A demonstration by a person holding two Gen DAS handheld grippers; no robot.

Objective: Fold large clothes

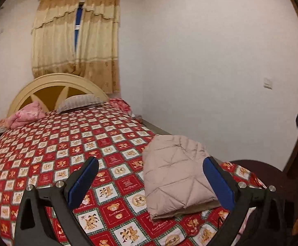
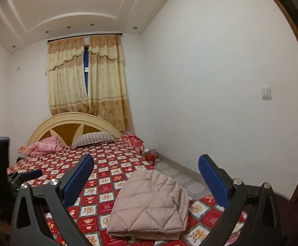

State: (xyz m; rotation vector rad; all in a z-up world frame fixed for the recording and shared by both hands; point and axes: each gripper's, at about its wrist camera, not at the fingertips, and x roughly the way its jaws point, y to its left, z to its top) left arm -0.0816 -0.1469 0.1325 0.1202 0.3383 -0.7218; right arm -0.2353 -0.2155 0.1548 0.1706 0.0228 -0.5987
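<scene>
Your bed point(image 1: 66, 143) fills most of both views under a red bear-print cover, its near edge cut off behind the tool frames. The folded pinkish quilted jacket point(image 1: 175, 176) lies near the bed's near right corner; your right finger pad hides part of its right side in the left wrist view. Your left tongs point(image 1: 151, 180) stand apart above it, empty. Your right tongs point(image 2: 145, 180) are likewise apart, touching nothing, the jacket lying between their fingers.
</scene>
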